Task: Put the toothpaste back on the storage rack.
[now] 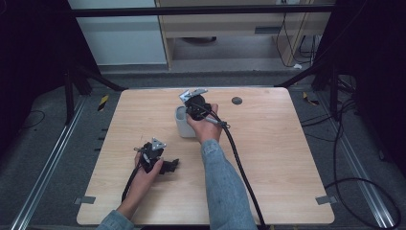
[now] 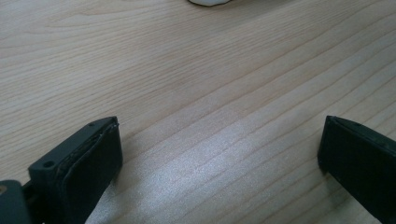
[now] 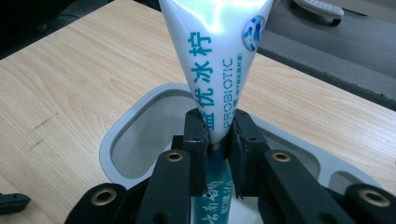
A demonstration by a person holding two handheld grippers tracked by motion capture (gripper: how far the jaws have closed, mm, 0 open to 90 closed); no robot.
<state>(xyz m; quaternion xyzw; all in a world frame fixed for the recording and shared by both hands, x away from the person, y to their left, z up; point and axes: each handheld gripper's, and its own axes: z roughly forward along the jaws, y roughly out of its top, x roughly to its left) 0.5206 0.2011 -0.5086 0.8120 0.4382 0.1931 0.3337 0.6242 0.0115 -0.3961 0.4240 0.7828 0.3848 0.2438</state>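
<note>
Over the grey holder (image 3: 122, 140) at table (image 1: 268, 158) centre: right gripper (image 3: 218, 140) clamped on a white toothpaste tube (image 3: 215, 60), jaws pinching it low on the body. Tube stands upright with its teal lower end inside the holder's opening, flat crimped end up. High view puts the holder (image 1: 182, 123) just beside the right hand (image 1: 205, 125). Left gripper (image 1: 168, 166) sits nearer the person than the holder, jaws spread wide over bare wood, gripping nothing.
</note>
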